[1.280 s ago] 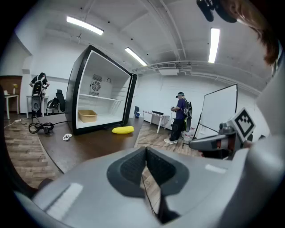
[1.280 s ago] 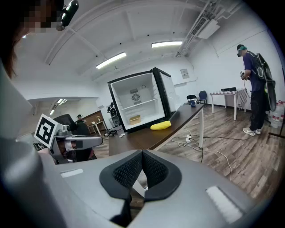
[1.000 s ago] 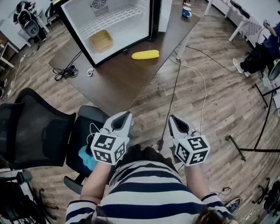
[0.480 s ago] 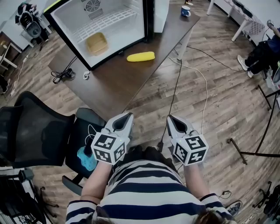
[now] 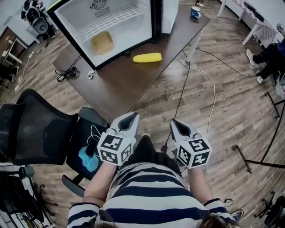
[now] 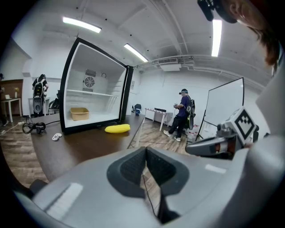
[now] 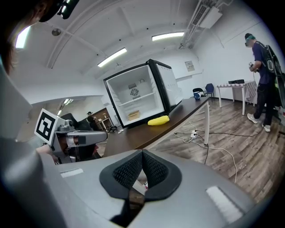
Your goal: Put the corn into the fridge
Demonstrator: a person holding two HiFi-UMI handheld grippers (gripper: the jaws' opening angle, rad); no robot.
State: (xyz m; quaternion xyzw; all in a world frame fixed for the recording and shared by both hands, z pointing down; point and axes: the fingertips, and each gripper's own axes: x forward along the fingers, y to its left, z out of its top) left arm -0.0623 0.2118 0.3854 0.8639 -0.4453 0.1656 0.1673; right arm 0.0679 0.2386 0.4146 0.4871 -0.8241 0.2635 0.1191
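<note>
Corn (image 5: 147, 57) lay on its side on the dark table (image 5: 116, 87), just outside the open fridge (image 5: 133, 33), at about 5 o'clock from its opening. It did not touch the fridge frame. Inside the fridge, a small yellow basket (image 5: 102, 42) stood on the floor of the cabinet, at about 10 o'clock from the corn, under a white wire shelf (image 5: 113, 18).

Both grippers were held close to the person's striped shirt (image 5: 147, 191), well apart from the table edge. The corn was far from them, at about 12 o'clock. The left gripper (image 5: 131, 117) had its fingers pressed together at the tips, with nothing between them. The right gripper (image 5: 174, 123) also had its fingers pressed together and was empty. They were side by side and not touching.

A black chair (image 5: 35, 129) stood at 9 o'clock from the left gripper. A blue mug (image 5: 195, 12) stood at the far corner of the table, at 2 o'clock from the corn. A white cable (image 5: 213, 95) ran over the wooden floor (image 5: 231, 111) at 1 o'clock from the right gripper.
</note>
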